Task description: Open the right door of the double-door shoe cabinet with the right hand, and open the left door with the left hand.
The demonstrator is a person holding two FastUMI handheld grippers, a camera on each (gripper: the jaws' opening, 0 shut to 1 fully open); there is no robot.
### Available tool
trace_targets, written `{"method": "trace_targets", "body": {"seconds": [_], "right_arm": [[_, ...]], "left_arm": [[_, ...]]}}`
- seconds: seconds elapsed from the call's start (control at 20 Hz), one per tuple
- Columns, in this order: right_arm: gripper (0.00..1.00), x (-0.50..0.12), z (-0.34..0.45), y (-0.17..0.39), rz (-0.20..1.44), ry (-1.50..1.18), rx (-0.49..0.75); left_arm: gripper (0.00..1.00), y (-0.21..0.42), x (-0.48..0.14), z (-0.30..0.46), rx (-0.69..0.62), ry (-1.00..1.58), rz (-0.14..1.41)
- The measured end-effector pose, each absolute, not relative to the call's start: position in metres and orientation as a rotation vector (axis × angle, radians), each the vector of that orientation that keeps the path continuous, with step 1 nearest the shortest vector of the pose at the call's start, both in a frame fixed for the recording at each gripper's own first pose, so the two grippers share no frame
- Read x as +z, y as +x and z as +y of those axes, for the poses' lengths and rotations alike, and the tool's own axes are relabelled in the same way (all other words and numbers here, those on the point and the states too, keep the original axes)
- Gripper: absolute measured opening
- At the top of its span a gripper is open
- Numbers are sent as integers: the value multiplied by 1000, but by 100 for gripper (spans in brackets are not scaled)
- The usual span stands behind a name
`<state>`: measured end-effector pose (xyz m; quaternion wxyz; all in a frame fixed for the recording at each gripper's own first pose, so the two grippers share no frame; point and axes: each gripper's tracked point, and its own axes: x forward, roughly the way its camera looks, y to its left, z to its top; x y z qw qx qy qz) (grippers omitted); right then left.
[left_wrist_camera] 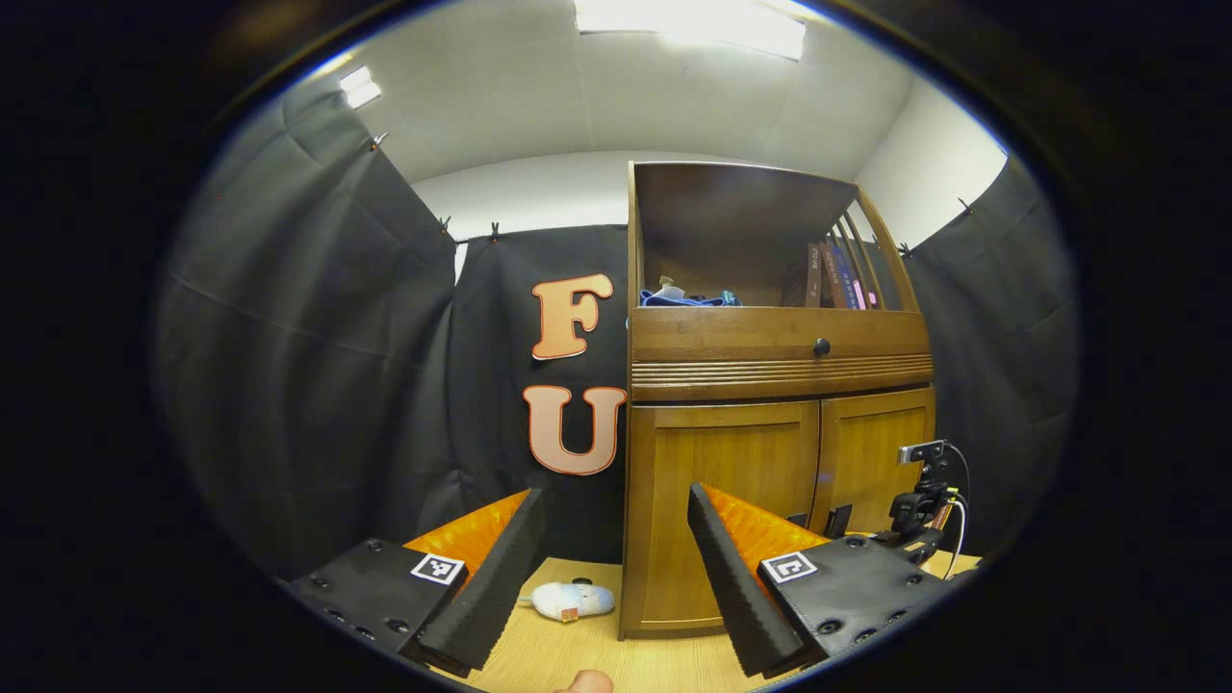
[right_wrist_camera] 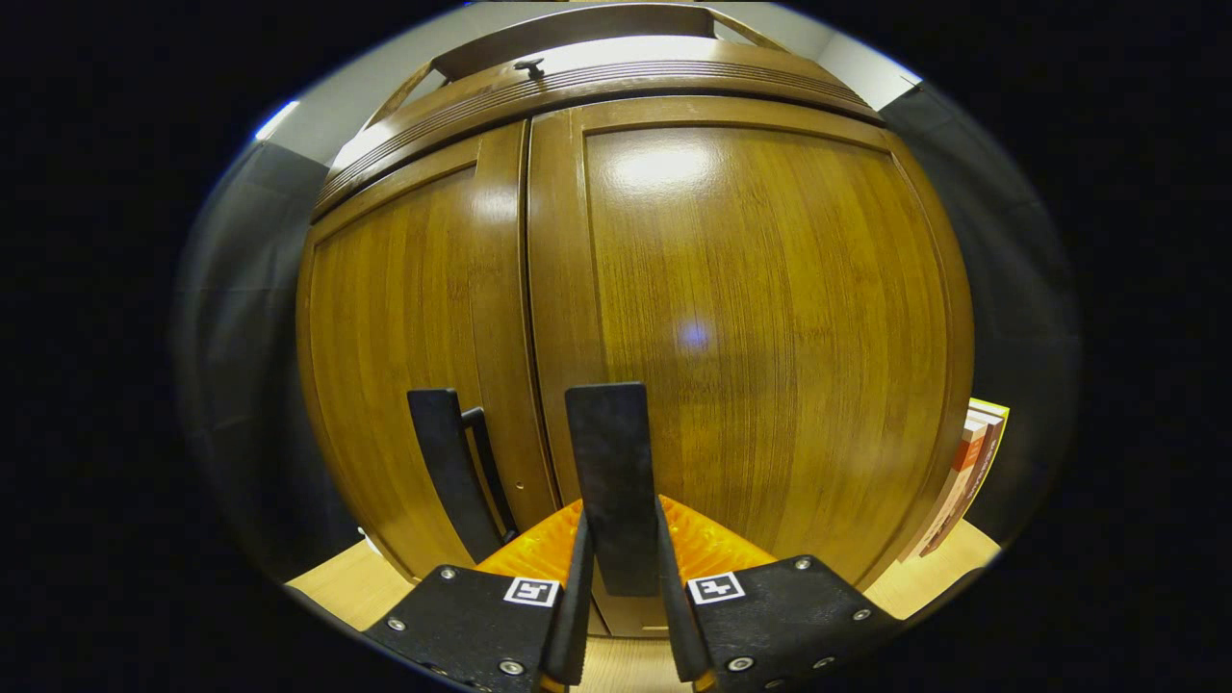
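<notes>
Both cabinet (left_wrist_camera: 770,404) doors shut, standing on the surface (left_wrist_camera: 577,654).
Right tool (right_wrist_camera: 621,568) is clamped on the right door's handle (right_wrist_camera: 608,452); left tool (left_wrist_camera: 611,577) gapes wide, holding nothing, off the cabinet's left corner, near a small white toy (left_wrist_camera: 573,600).

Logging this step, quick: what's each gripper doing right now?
Left gripper: open, holding nothing, back from the cabinet.
Right gripper: closed on the right door's handle; that door is shut.
</notes>
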<state>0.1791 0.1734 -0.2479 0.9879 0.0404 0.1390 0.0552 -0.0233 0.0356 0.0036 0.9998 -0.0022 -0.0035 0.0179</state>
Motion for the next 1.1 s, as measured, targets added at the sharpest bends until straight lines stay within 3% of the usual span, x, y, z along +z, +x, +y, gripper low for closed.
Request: {"method": "trace_targets", "body": {"seconds": [0.1, 0.15, 1.1], "right_arm": [[27, -247, 173, 175, 283, 77, 114], [32, -247, 172, 171, 286, 77, 117], [29, -221, 125, 54, 286, 57, 182]], "left_arm": [[94, -25, 2, 37, 42, -3, -1], [96, -25, 1, 37, 40, -6, 2], [96, -34, 3, 13, -14, -27, -2]]}}
